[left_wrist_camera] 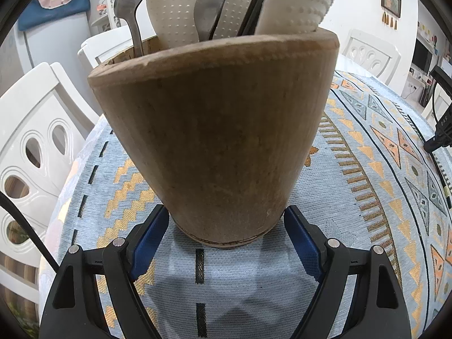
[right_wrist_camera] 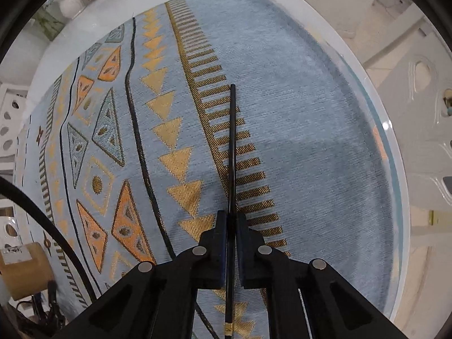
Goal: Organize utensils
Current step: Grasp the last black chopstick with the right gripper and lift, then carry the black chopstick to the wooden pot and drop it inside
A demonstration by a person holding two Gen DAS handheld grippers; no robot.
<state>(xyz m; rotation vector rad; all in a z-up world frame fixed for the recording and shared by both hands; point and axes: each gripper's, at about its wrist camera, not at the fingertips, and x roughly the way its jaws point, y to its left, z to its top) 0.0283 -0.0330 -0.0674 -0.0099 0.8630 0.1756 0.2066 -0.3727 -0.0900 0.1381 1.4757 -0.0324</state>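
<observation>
The right tongs (right_wrist_camera: 231, 220) are clamped on a thin black chopstick (right_wrist_camera: 232, 147) whose tip points to 12 o'clock above the patterned cloth (right_wrist_camera: 296, 113); its gold-banded end is partly hidden under the arms. The left tongs (left_wrist_camera: 226, 226) grip the base of a wooden cup (left_wrist_camera: 214, 130) on the tabletop. The spoon (left_wrist_camera: 130, 2) and fork (left_wrist_camera: 214, 8) inside are cut off at 12 o'clock.

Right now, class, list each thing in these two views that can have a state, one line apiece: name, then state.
Wooden holder: upright on the tablecloth, gripped at its base.
Spoon: standing in the holder.
Fork: standing in the holder.
Black chopstick: clamped, lying along the cloth.
Left gripper: closed on the holder.
Right gripper: shut on the chopstick.
Tablecloth: spread flat.
</observation>
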